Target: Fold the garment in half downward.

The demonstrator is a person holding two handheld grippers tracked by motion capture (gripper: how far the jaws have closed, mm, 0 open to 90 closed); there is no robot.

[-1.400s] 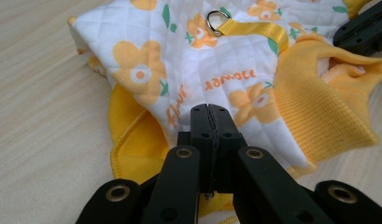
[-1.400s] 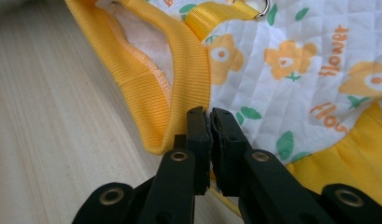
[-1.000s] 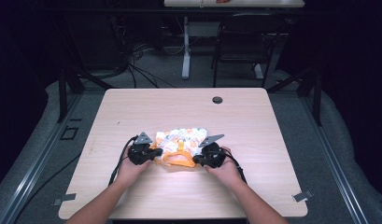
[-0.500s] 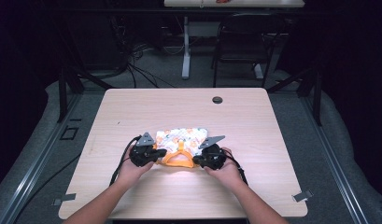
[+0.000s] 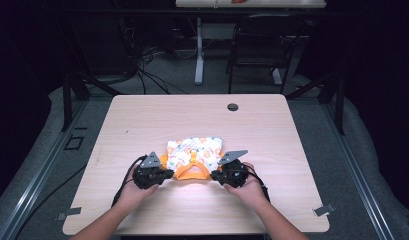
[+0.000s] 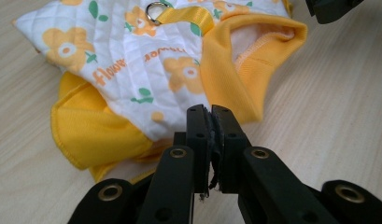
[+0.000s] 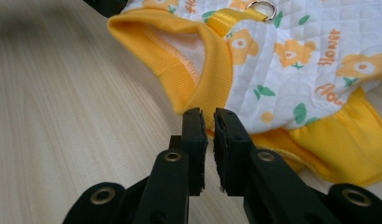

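Garment position has changed: the small quilted white vest with orange flowers and yellow ribbed trim (image 5: 194, 156) now lies flatter at the table's (image 5: 142, 115) near middle. Left gripper (image 5: 164, 175) and right gripper (image 5: 216, 176) have drawn apart, jaws just opening slightly, holding nothing.

Light wooden table (image 5: 142, 125) on grey floor (image 5: 372, 165), dark room.

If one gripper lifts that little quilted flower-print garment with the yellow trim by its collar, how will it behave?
The quilted flower-print garment with yellow trim would probably droop, since its cloth already lies in soft folds. It looks light, likely sliding if pushed on the smooth wooden table. The metal ring might swing.
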